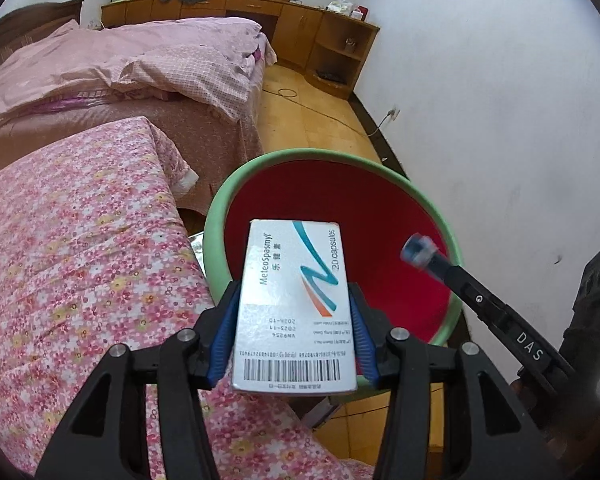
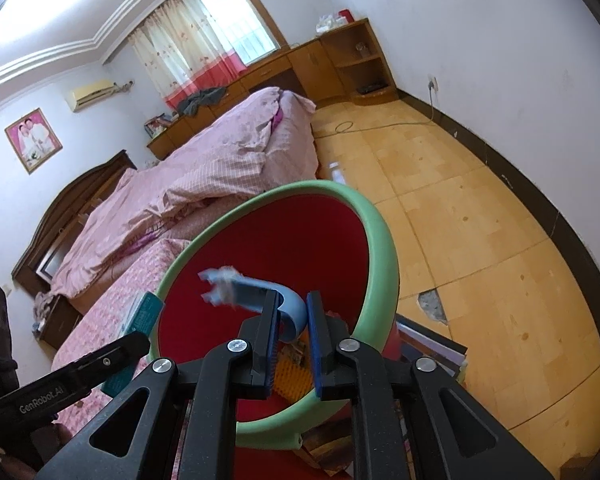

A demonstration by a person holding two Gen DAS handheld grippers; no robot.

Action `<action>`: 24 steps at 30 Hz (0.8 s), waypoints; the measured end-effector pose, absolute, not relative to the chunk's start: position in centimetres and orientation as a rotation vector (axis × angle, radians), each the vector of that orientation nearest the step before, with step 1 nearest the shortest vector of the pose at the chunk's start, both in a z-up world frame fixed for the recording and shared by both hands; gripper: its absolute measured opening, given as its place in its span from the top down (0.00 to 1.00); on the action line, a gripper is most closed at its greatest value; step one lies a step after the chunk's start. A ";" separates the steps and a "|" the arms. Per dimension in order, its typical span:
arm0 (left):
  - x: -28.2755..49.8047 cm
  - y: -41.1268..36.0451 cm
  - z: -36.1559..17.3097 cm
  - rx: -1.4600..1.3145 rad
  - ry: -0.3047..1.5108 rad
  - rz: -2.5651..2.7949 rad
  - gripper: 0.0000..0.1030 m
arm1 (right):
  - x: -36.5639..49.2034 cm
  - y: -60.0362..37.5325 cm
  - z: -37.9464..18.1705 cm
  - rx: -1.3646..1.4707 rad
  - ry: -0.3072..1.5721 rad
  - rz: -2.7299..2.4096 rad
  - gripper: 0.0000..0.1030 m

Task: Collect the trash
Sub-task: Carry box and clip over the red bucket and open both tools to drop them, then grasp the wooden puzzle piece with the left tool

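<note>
Daylit via window [image 2: 240,28]; fisheye edges dark, warped.

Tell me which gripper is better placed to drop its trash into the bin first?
Right. The right gripper holds the blue strip over the bin opening; the left gripper's medicine box hangs at the near rim.

A bed [image 2: 220,160] under a rumpled pink quilt [image 1: 120,60] lies at ten o'clock. Beyond it, at twelve, a low wooden cabinet [image 1: 300,28] runs beneath a curtained window [image 2: 240,28]. A wall socket [image 1: 394,113] sits at two o'clock, its cable [image 2: 380,127] trailing over the yellow floor [image 2: 480,220].
</note>
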State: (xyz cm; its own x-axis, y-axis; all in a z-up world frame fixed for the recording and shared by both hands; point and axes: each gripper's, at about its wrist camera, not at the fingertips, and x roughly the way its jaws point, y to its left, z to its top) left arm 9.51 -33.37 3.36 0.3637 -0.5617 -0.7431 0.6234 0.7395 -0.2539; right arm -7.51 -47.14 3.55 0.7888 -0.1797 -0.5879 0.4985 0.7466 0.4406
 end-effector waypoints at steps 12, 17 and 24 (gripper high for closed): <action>9.5 -32.0 3.6 0.046 0.925 -0.750 0.41 | -7.0 -47.1 3.8 0.658 0.551 -0.358 0.73; 9.3 -29.9 4.0 0.028 0.918 -0.716 0.41 | -7.3 -46.5 4.1 0.660 0.541 -0.345 0.65; 9.6 -26.4 4.3 0.003 0.909 -0.653 0.41 | -7.7 -45.2 4.9 0.659 0.541 -0.345 0.61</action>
State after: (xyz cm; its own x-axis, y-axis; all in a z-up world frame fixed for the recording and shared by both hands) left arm 9.61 -26.38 4.28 0.4363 -0.5232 -0.7320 0.5259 0.8084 -0.2643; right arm -7.73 -45.20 4.89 0.8082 -0.1317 -0.5741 0.4643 0.7422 0.4833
